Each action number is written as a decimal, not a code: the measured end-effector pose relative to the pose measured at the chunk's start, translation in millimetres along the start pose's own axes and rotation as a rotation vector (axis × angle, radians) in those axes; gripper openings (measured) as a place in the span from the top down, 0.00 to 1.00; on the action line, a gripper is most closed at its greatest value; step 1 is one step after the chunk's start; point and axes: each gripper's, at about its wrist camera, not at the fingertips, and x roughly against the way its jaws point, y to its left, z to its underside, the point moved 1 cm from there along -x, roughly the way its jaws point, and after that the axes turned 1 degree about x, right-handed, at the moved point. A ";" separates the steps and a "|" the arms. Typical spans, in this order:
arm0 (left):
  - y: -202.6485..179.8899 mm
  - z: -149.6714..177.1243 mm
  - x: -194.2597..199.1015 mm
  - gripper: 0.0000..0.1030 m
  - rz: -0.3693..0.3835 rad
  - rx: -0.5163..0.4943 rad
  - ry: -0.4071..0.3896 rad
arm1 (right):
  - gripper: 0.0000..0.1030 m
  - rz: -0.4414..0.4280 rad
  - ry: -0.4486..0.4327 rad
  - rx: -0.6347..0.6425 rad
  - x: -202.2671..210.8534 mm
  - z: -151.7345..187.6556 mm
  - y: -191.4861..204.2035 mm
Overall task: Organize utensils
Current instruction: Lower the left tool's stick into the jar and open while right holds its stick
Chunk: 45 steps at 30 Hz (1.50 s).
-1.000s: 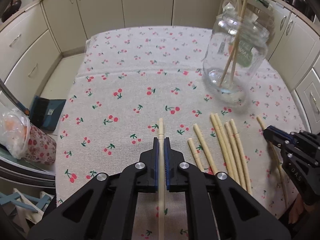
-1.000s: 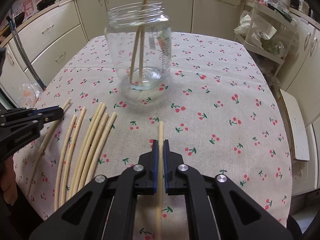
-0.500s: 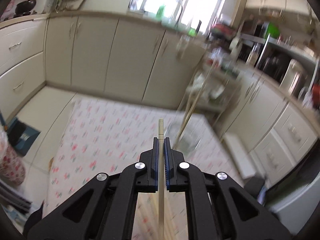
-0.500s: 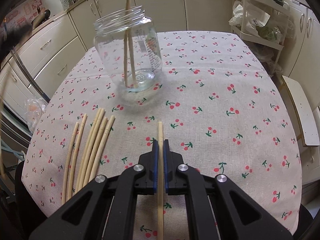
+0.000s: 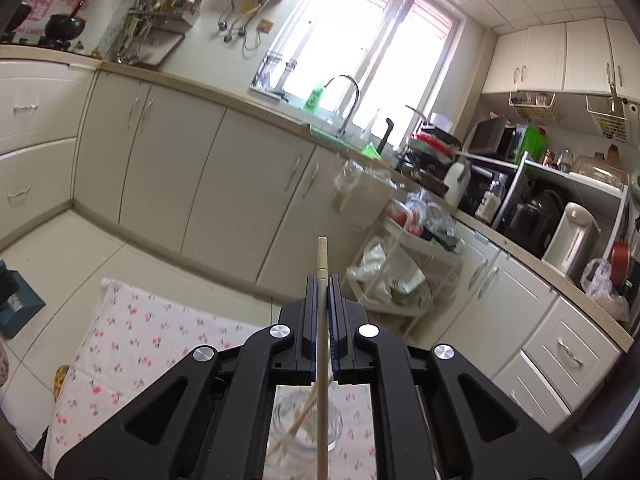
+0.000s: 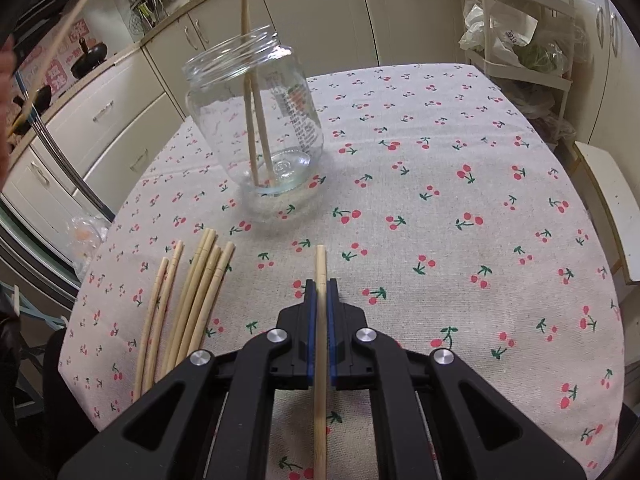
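Right gripper [image 6: 320, 280], nearest us, is clamped tight on a pale bamboo chopstick [image 6: 320, 360], holding low over the cherry-print tablecloth [image 6: 440, 240]. Just left lie six loose bamboo chopsticks [image 6: 192, 300]. Beyond stands the clear glass jar [image 6: 256, 120], two sticks already leaning inside. And the left gripper [image 5: 322, 292], pinched shut on its own bamboo stick [image 5: 322, 264], has swung up off the cloth — it's now above the jar, seen below its jaws! Looks like a drop-in is coming; the stick's lower end must clear the rim.
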 end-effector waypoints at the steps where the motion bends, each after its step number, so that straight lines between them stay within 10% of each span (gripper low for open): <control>1: -1.4 -1.6 -4.0 0.95 -0.008 -0.001 -0.020 | 0.94 -0.004 0.000 -0.004 -0.3 -0.4 -0.4; 26: -2.6 22.5 -88.4 0.95 -0.157 -0.071 -0.176 | 0.94 -0.063 -0.002 -0.054 -2.0 -2.0 -9.6; 45: 3.1 69.4 -62.3 0.95 -0.168 -0.169 -0.020 | 0.94 -0.057 -0.001 -0.049 -3.1 -0.8 -8.6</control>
